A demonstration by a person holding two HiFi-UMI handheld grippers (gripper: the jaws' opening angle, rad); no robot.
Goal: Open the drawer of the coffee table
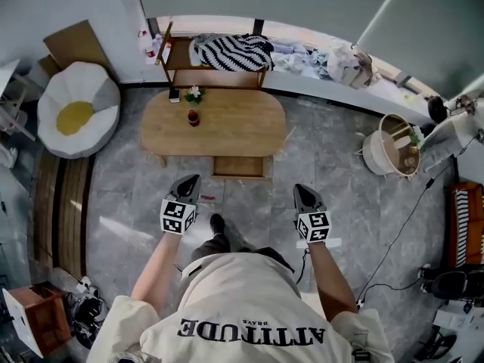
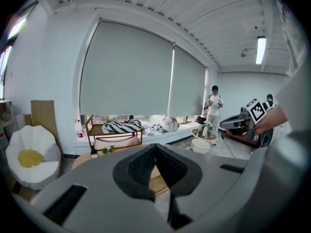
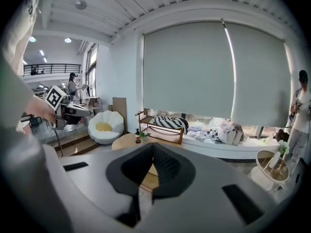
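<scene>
Wooden coffee table (image 1: 213, 122), drawer (image 1: 239, 166) seemingly out, clearest in head view, left tool (image 1: 190, 180) and right tool (image 1: 304, 190) clenched, empty

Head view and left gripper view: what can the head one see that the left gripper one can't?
Only the head view shows the lettering on the back of the person's shirt and the dark bottle on the coffee table. Only the left gripper view shows the ceiling lamp and another person standing near the window. Both show the egg-shaped chair, the striped cloth on the wooden shelf, the little plant and the round basket.
</scene>
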